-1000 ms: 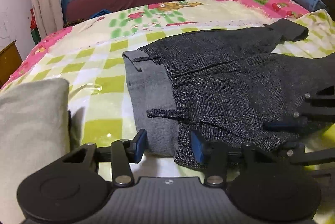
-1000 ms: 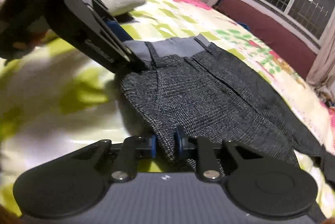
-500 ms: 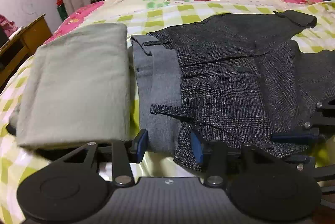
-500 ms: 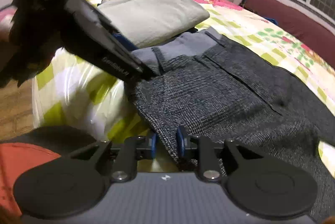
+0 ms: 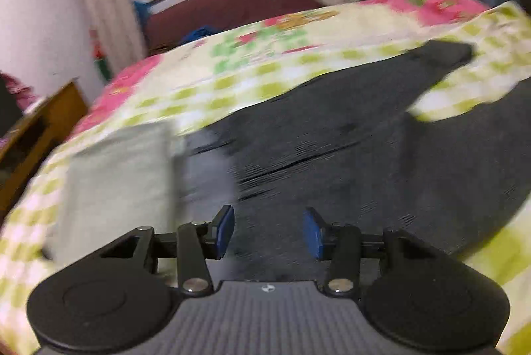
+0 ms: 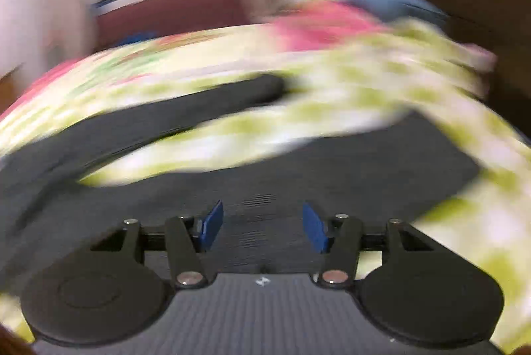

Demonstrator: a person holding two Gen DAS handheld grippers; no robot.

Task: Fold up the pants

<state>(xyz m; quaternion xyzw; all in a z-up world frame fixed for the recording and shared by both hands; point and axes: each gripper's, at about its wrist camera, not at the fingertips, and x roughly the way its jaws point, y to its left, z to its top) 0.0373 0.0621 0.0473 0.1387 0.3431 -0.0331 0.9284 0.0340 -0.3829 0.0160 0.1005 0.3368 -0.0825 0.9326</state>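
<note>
Both jaws apart, one pants point(image 5: 365, 162), one folded cloth point(image 5: 119, 182)

The left gripper point(image 5: 268, 230) has a black frame with two round discs at 7 and 5 o'clock, a ribbed grey centre plate carrying a small white logo, silver screws on its link arms, and blue pads point(image 5: 223, 231). The right gripper point(image 6: 262, 227) matches: black discs, ribbed plate, silver screws, blue pads point(image 6: 313, 230)

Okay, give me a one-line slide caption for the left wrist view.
Open left gripper poised over dark pants on a checked bedspread, folded pale green cloth alongside.
</note>
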